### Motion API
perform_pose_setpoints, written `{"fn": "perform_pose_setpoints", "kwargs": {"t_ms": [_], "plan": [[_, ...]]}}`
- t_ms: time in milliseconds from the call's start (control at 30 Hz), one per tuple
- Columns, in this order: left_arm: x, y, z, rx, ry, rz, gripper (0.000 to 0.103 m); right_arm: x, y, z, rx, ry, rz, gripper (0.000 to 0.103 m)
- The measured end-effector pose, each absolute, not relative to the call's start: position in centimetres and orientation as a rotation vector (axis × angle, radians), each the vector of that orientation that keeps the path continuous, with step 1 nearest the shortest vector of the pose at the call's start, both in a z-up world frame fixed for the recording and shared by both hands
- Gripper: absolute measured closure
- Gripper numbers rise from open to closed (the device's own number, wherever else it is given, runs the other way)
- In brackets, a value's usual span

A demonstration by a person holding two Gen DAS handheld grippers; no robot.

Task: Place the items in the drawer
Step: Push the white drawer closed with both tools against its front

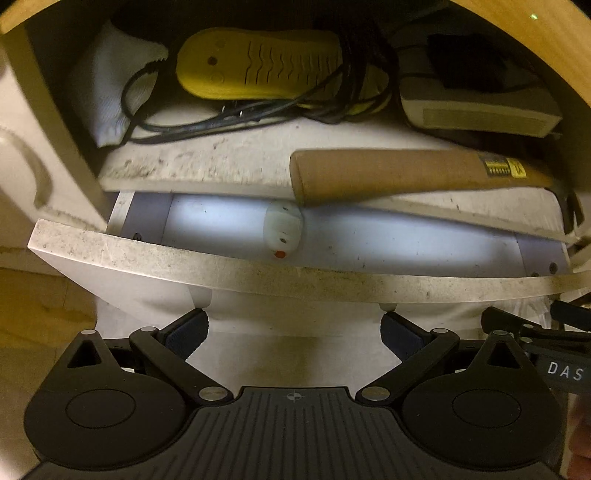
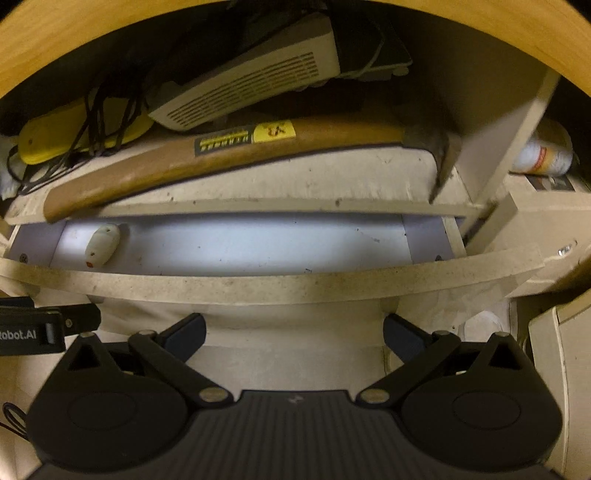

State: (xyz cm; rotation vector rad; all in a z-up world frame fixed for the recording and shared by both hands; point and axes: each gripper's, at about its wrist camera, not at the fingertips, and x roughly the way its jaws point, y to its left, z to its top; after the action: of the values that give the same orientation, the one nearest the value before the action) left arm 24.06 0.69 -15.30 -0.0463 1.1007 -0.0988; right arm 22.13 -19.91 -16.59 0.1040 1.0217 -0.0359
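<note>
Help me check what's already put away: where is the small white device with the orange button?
The small white device lies inside the open drawer, on its floor, toward the left end in the right wrist view, just below the butt of the hammer handle on the shelf above.

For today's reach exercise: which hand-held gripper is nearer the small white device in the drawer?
Left. The left hand-held gripper faces the white device almost head-on; from the right hand-held gripper it lies far left.

Dim, warm yellowish light fills both fisheye views, a cool white glare washes the open drawer's (image 1: 406,243) floor, the far shelf recess (image 1: 258,14) falls into shadow, and edges bow strongly with slight blur.
</note>
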Motion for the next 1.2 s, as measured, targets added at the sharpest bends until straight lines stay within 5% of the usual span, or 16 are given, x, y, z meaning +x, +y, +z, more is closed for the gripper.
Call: {"fn": "perform_pose_setpoints", "kwargs": {"t_ms": [1200], "plan": [[27.2, 0.5, -15.2, -0.027, 1.064, -0.095, 0.000, 26.4, -19.6, -16.1, 0.092, 0.980, -0.054, 0.000]]}}
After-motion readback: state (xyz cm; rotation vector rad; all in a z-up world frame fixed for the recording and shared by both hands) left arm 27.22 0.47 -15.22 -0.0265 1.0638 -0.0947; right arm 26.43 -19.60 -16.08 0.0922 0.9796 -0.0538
